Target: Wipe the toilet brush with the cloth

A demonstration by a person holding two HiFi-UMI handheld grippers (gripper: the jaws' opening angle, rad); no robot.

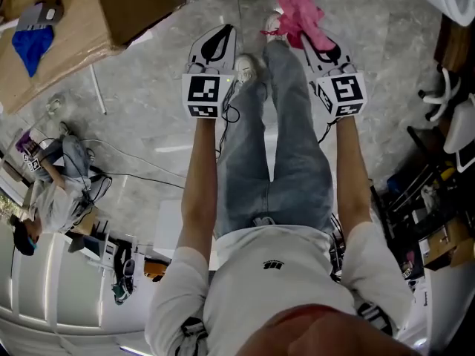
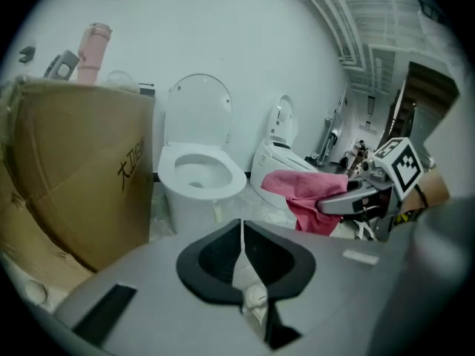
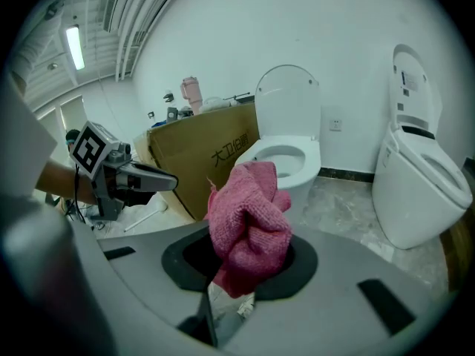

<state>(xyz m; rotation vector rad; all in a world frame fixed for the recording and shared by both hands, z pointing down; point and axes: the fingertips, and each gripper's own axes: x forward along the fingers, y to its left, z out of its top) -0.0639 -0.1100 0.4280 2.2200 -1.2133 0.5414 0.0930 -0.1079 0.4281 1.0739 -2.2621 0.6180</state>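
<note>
My right gripper (image 1: pixel 306 38) is shut on a crumpled pink cloth (image 1: pixel 297 13), which bulges up out of the jaws (image 3: pixel 249 221). From the left gripper view the cloth (image 2: pixel 304 193) hangs at the tips of the right gripper (image 2: pixel 349 199). Level with it, about a shoulder's width to its left, my left gripper (image 1: pixel 225 33) is shut with nothing between its pads (image 2: pixel 242 232). A thin white rod (image 1: pixel 97 89), perhaps the brush handle, lies on the floor beside the cardboard box; its end (image 3: pixel 141 217) shows in the right gripper view. I see no brush head.
A large cardboard box (image 1: pixel 74 21) stands at the left with a blue rag (image 1: pixel 31 43) on it. Ahead are an open white toilet (image 3: pixel 286 150) and a second toilet (image 3: pixel 419 180) to its right. Cables (image 1: pixel 111 170) trail left; a cluttered shelf (image 1: pixel 438 206) is at right.
</note>
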